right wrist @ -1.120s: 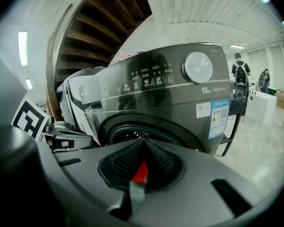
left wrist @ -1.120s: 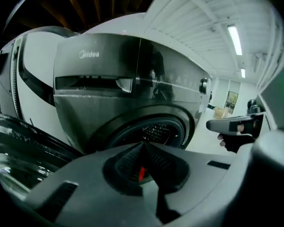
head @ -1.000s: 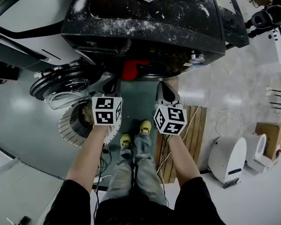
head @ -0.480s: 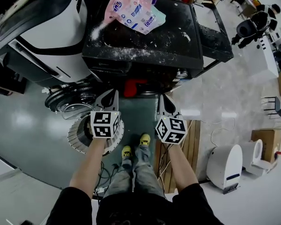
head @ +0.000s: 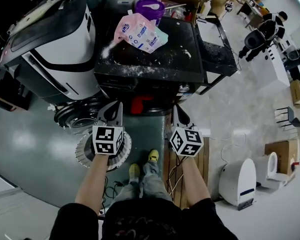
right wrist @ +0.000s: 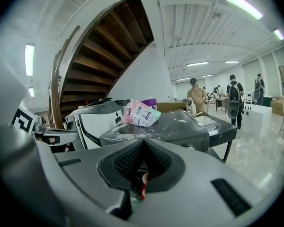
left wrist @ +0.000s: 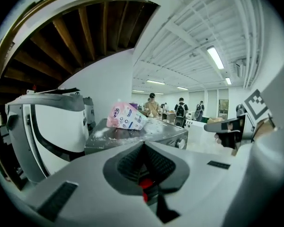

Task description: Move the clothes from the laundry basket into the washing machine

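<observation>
- At the far left a big white machine with a black band [head: 55, 44] stands just beside the washer.
- Below it the washer's round glass door [head: 75, 119] hangs swung open to the left.
- A round white slatted plastic laundry basket [head: 83, 152] sits on the grey floor in front of that door. The left gripper's marker cube covers its middle, so I cannot tell what lies in it.
- The left gripper [head: 115, 108] is held out above the basket, pointing at the washer's front. Its jaws are pressed together with nothing between them.
- The black top-dusted washing machine [head: 155, 59] fills the middle, with white powder scattered over its lid.
- A pink printed plastic bag [head: 140, 32] lies on the back of that lid, and a purple round tub [head: 150, 6] stands just behind the bag.
- A red cloth [head: 139, 104] shows in the washer's mouth, between the two grippers. It looks bunched up, though the opening is too dark to be sure.
- The right gripper [head: 176, 113] points at the washer's front, level with the left one. Its jaws are also fully closed and empty.
- The person's yellow shoes [head: 153, 155] stand on the floor below the grippers.
- A wooden slatted pallet [head: 206, 156] lies under the right forearm.
- A white rounded appliance [head: 238, 180] stands well apart at the right.
</observation>
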Demonstrator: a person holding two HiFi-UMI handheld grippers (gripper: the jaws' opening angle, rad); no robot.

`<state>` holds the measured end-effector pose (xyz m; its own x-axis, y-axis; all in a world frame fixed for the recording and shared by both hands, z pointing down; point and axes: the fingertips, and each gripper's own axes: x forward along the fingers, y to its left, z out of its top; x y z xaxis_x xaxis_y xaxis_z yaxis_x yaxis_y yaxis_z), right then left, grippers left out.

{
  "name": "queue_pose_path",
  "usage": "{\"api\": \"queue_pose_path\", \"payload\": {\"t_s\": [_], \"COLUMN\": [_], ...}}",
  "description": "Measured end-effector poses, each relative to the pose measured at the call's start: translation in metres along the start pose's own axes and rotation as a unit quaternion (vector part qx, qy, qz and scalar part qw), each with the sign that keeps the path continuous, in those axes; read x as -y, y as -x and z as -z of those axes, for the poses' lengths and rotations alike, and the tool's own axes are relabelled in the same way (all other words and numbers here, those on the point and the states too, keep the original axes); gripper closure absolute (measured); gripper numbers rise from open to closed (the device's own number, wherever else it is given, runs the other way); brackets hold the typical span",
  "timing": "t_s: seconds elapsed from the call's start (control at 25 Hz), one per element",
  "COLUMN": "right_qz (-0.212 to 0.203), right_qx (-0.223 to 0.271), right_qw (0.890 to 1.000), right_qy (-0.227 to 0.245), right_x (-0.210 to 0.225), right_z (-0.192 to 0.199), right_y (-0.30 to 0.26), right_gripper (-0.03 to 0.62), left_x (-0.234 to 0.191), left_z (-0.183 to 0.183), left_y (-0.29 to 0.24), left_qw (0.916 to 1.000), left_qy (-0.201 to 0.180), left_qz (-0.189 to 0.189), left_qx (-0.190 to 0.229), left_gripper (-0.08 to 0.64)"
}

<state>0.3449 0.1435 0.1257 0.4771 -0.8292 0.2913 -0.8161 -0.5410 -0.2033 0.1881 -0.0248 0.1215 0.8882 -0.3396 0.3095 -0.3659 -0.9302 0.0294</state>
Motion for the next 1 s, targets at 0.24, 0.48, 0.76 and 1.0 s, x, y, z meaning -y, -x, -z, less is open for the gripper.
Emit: {"api": "queue_pose_path", "payload": {"t_s": [0.24,0.48,0.76,1.0], "right_qz": [-0.002,0.001,0.015,0.018], "right_qx": [0.013,0.027,0.055,0.074], "right_qw": [1.0,0.999,0.998,0.997], "right_qy": [0.007,0.022,0.029,0.033], "right_x": [-0.009,-0.014,-0.009,-0.004], "right_z": [-0.028,-0.055,-0.077,-0.092], "right_y": [0.038,0.06,0.09,0.107], "right_gripper": [0.588,0.588,0.588,0.588], "left_x": [0.012,0.018,0.022,0.028], "left_z": [-0.04,-0.073,-0.087,-0.102], "left_y": [0.026,0.048,0.072,0.081], "left_qw": [0.9994,0.9981,0.997,0.9957], "left_qy": [-0.021,-0.036,-0.043,-0.046], "left_qz": [0.011,0.02,0.027,0.027], "left_qx": [0.024,0.046,0.059,0.076], "left_gripper": [0.549,0.549,0.549,0.549]}}
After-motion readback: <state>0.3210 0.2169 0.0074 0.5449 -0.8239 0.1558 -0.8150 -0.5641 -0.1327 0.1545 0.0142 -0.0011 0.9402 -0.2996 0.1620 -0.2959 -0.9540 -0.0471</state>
